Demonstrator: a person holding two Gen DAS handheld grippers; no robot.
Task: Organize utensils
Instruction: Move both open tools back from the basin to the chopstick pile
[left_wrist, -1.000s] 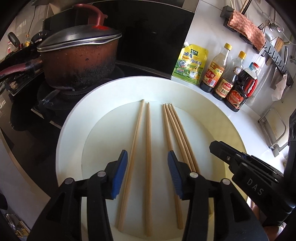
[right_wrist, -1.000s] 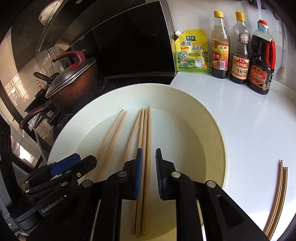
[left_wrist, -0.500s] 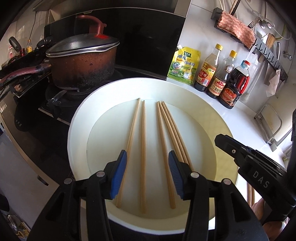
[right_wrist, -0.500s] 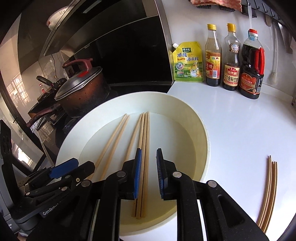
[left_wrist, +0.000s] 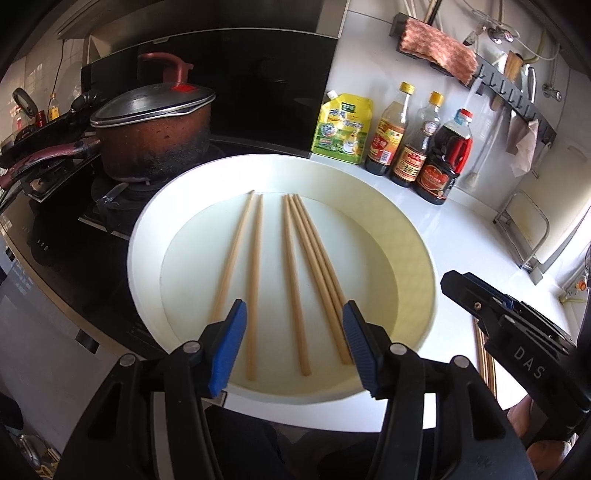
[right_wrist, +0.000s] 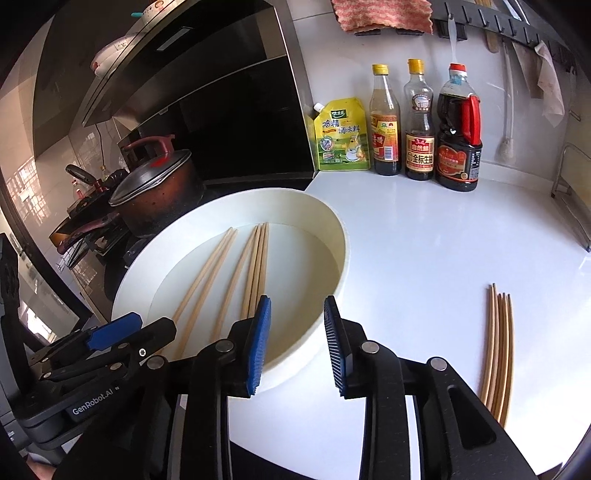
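Your widest free room is the bare white counter (right_wrist: 424, 258) between the round white tray (right_wrist: 341, 236) and the loose chopsticks (right_wrist: 498, 347) on your right. Toward the wall, the seasoning pouch (right_wrist: 341, 136) and three sauce bottles (right_wrist: 421, 122) block passage. On the left, the lidded pot (left_wrist: 155, 136) on the stove stands beside the tray's raised rim.

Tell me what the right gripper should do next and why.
Probably swing the right gripper over to the loose chopsticks on the white counter. Its jaws are opening with nothing between them, five chopsticks already lie in the white basin, and that bundle is still outside.
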